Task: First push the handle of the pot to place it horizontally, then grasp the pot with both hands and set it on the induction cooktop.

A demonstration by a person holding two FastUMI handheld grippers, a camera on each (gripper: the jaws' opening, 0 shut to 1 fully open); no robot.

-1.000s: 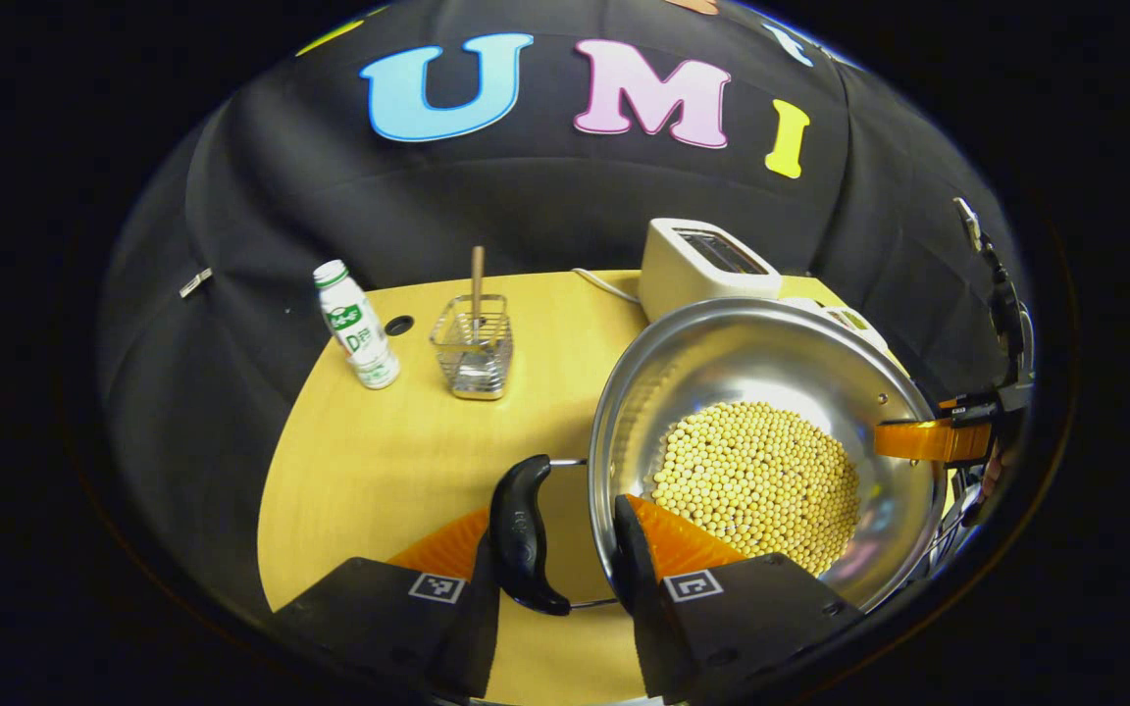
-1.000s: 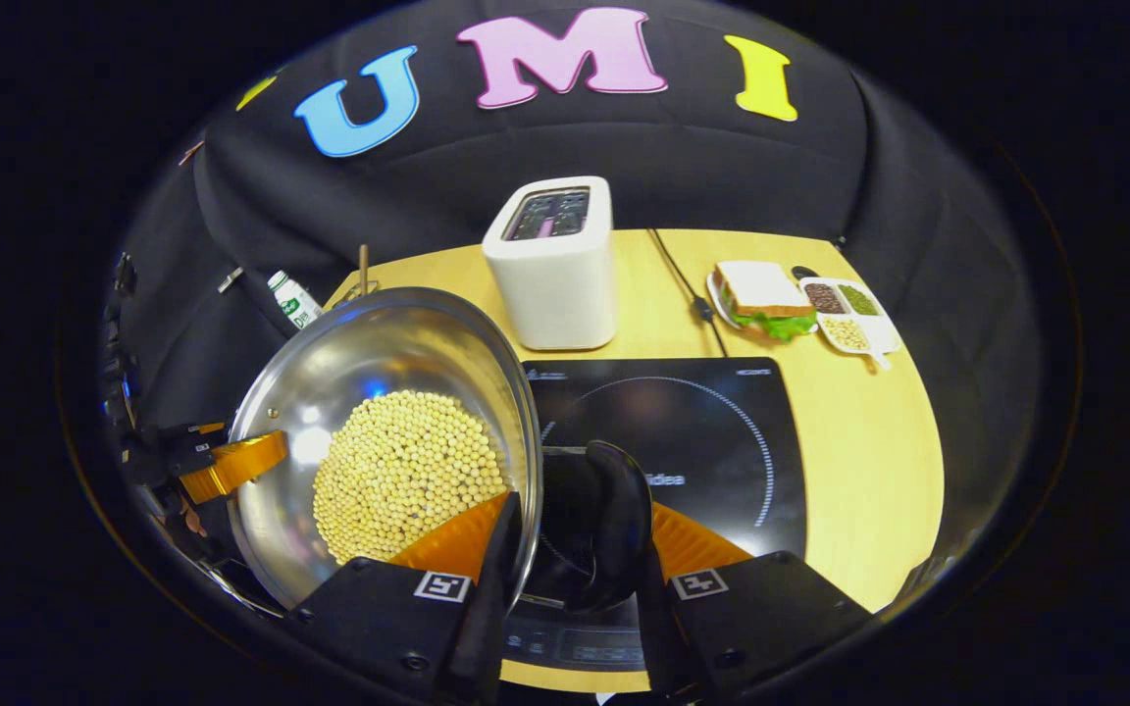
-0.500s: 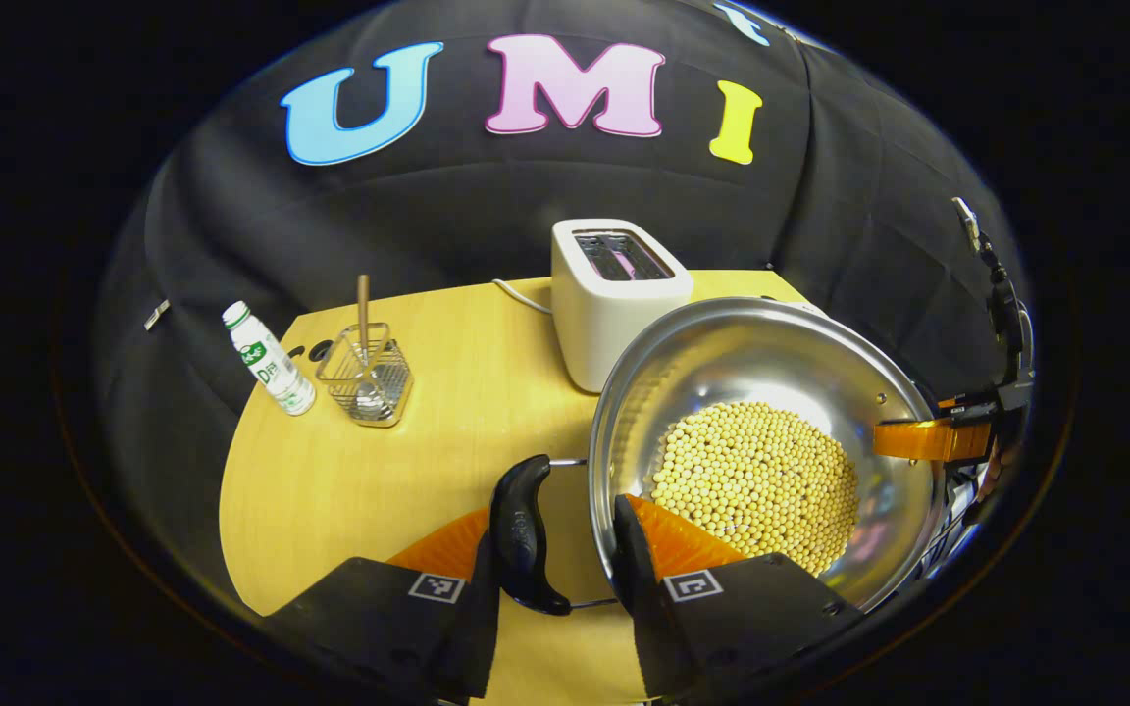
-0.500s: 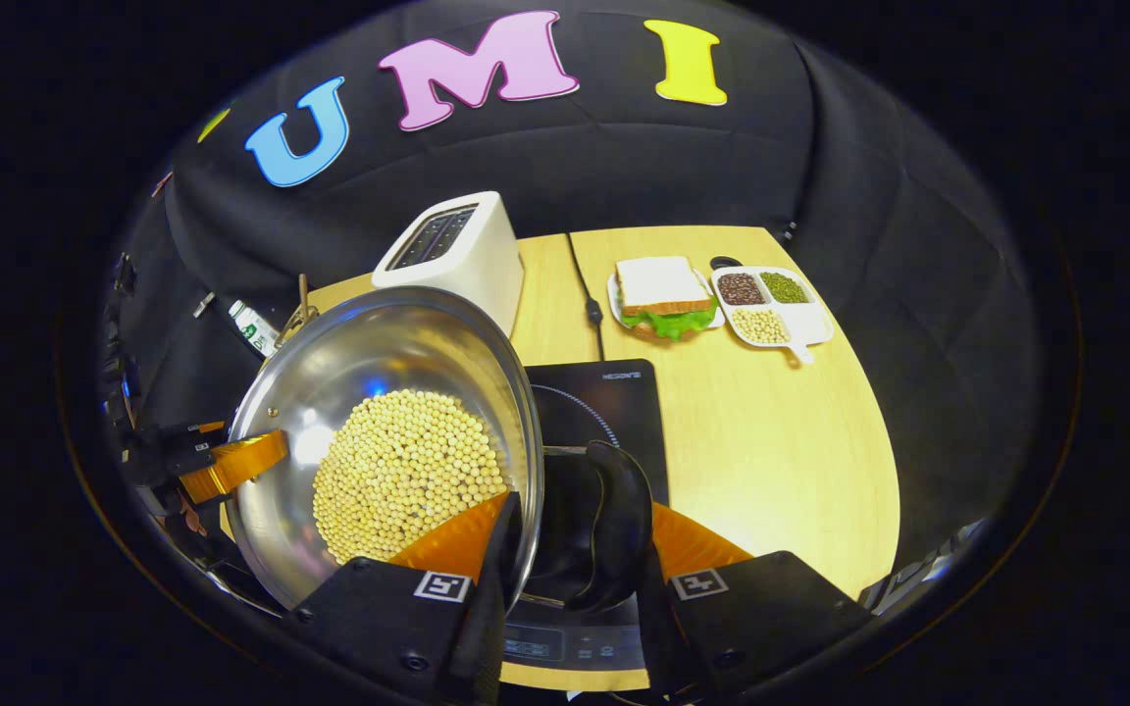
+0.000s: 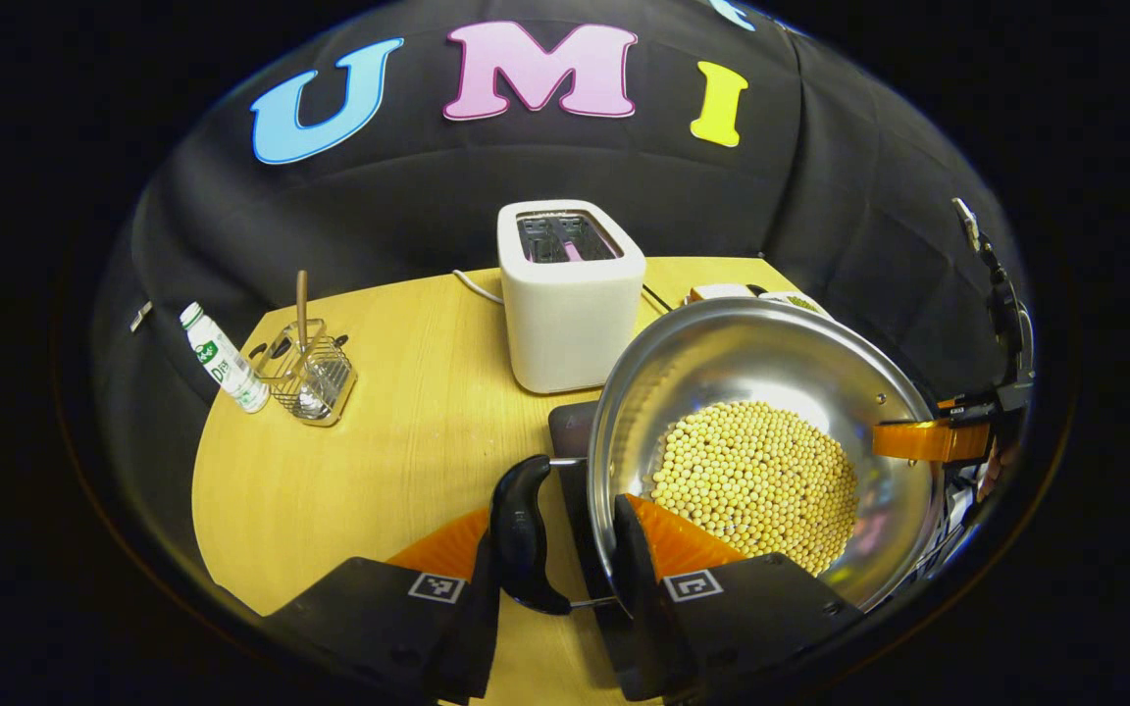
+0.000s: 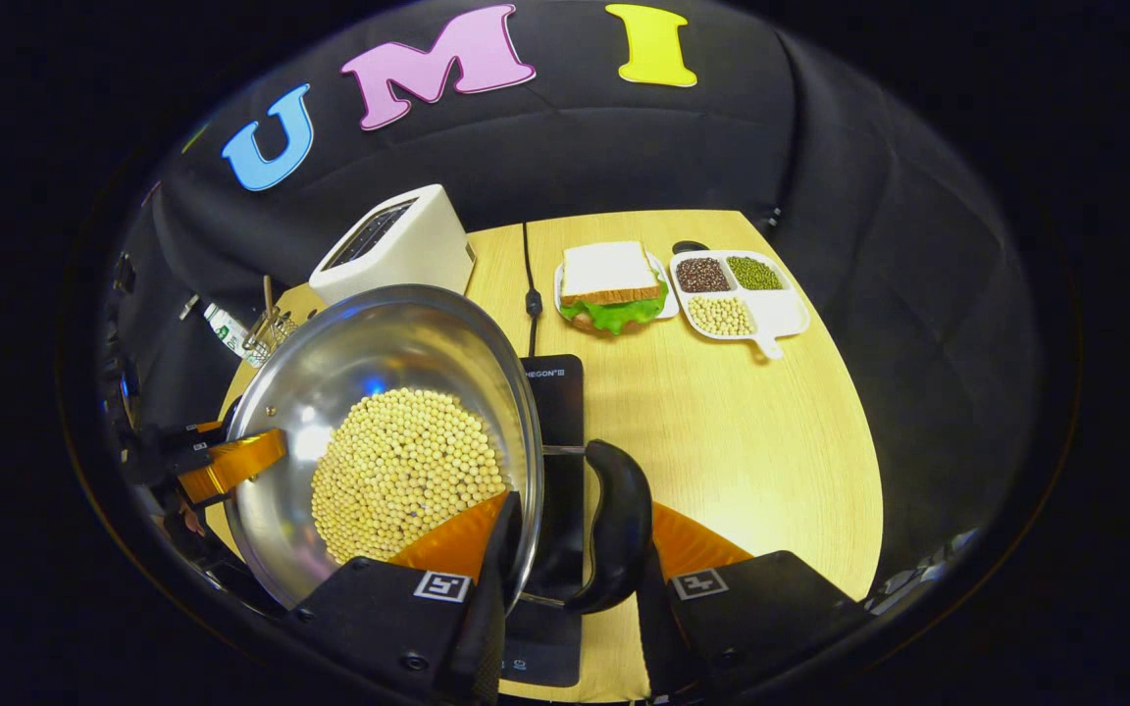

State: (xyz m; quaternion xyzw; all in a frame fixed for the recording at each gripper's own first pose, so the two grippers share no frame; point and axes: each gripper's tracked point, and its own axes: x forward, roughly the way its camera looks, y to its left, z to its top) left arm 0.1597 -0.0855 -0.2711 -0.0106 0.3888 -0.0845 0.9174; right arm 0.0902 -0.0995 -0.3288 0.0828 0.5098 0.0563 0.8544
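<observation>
Toaster stands just behind the pot (full of yellow beans), cooktop beneath it. Sandwich plate and divided bean tray near the table's far edge. Left gripper and right gripper each pinch a pot handle against the rim.

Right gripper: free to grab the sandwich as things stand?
Probably not. The right gripper has its jaws around the pot's handle, sharing the load with the left gripper. The table path to the sandwich looks unobstructed, though.
</observation>
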